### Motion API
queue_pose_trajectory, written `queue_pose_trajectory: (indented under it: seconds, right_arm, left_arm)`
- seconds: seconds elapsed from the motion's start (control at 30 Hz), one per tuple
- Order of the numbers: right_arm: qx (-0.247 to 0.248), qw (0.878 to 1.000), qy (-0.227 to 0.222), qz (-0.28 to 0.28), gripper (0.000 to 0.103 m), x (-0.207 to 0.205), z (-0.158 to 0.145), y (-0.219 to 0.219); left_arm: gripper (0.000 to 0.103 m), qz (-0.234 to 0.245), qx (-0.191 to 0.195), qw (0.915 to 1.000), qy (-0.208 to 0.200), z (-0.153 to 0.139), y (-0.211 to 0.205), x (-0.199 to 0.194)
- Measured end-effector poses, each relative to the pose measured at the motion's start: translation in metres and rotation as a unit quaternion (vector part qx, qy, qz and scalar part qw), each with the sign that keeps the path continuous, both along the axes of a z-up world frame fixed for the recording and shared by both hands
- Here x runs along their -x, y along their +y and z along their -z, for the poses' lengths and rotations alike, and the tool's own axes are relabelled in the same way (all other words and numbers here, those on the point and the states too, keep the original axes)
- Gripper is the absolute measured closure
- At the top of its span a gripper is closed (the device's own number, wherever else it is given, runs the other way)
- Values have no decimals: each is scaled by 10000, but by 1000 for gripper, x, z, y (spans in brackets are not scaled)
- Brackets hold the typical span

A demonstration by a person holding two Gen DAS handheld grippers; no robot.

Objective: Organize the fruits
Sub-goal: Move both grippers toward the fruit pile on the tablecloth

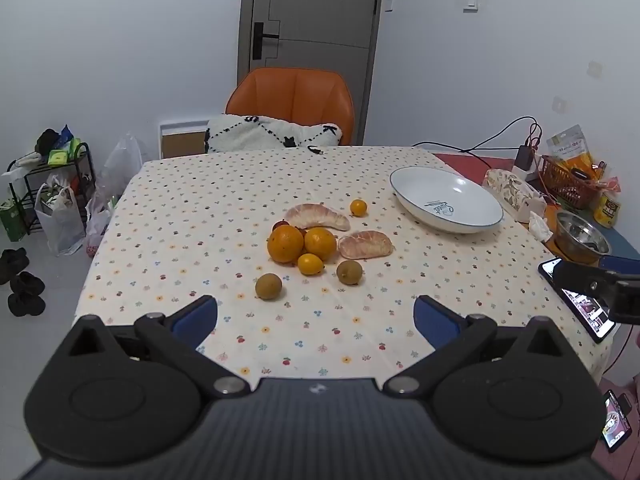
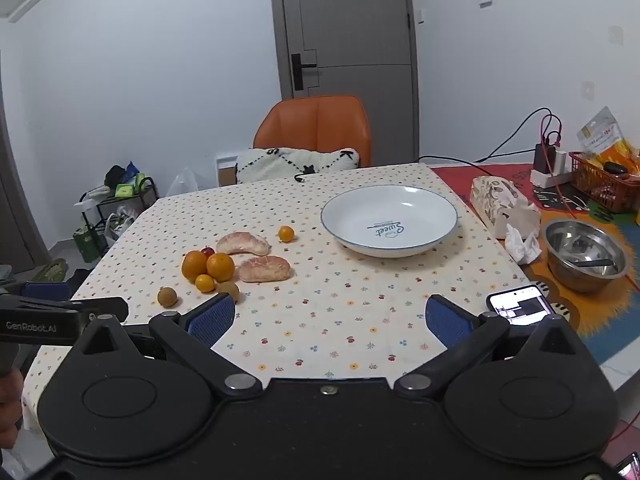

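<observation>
Fruit lies in a loose pile mid-table: two oranges (image 1: pixel 285 243) (image 2: pixel 220 267), two peeled pomelo segments (image 1: pixel 318 217) (image 2: pixel 265 268), small kumquats (image 1: pixel 358 207) (image 2: pixel 286 233), two brown-green round fruits (image 1: pixel 268 286) (image 2: pixel 167 297) and a red fruit (image 2: pixel 207 251). An empty white plate (image 1: pixel 446 199) (image 2: pixel 389 220) stands to the right of the pile. My left gripper (image 1: pixel 315 318) is open and empty, short of the fruit. My right gripper (image 2: pixel 330 318) is open and empty, near the table's front.
A steel bowl (image 2: pixel 582 255), tissue box (image 2: pixel 500 204), phone (image 2: pixel 520 309), red basket (image 2: pixel 600 184) and cables sit at the right. An orange chair (image 1: pixel 292 100) with a cushion stands behind the table. Bags and a rack stand on the floor at the left.
</observation>
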State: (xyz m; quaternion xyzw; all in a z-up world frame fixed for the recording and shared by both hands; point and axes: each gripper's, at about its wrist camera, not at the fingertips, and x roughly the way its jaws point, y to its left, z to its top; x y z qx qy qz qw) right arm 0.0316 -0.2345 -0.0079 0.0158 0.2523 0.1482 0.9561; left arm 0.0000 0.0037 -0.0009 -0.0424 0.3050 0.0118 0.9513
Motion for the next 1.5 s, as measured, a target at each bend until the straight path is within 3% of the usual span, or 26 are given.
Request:
queue_pose_trajectory:
  seconds: [0.23,0.27,0.43,1.5]
  right_arm:
    - [10,9999,19,-136,0,6,3,8]
    - [52,9999,108,69,0,0,2,1]
    - [119,9997,190,70,0,-2,4,3]
    - [156,9997,189,-50,0,1,3,10]
  left_arm:
    - [0,-121,35,9999,-16,1,6,4]
    - [0,-124,30,9999,0,1,5,4]
    - [0,-107,-4,9999,-16,1,4,4]
    - [0,-88,-18,9999,-96,-6,1,8]
